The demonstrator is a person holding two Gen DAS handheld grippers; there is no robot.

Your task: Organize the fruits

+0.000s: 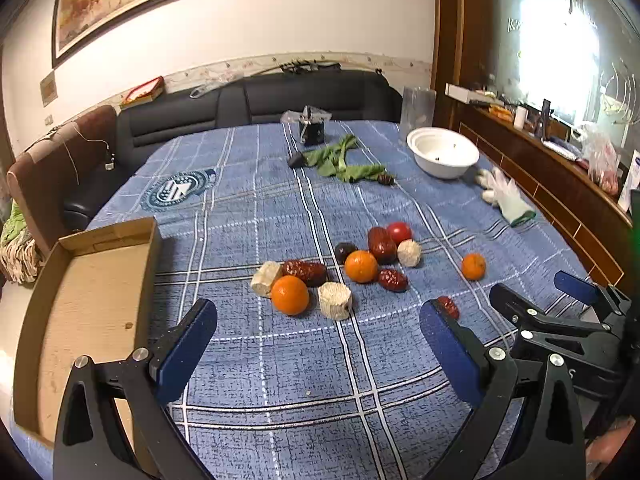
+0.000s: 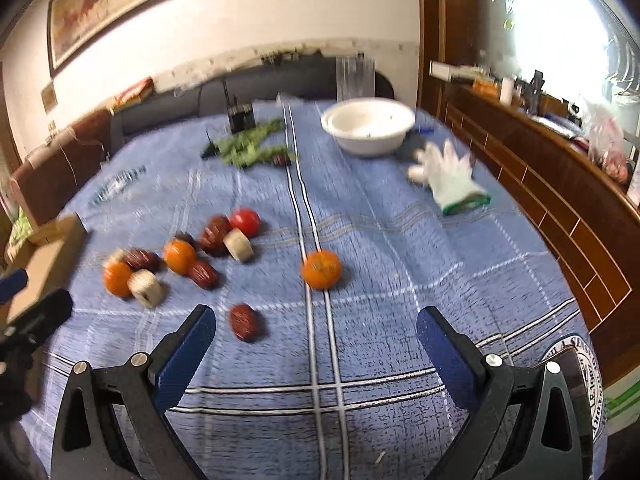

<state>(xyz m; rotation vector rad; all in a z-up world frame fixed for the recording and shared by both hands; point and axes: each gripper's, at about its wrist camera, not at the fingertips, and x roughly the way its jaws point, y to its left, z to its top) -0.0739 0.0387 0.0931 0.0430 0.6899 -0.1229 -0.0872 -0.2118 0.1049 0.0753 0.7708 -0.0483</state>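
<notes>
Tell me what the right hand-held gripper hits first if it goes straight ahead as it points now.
Most likely the lone orange, which lies almost centred ahead of the open right hand-held gripper. The red date lies nearer but off to the left. Depth is uncertain.

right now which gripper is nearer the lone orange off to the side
Right. The lone orange sits just ahead of the open right gripper; the open left gripper faces the cluster, orange off to its right.

White wall with framed painting (image 1: 140, 0), dark leather sofa (image 1: 256, 108), brown wooden cabinet (image 1: 560, 184), bright window (image 1: 560, 48).
</notes>
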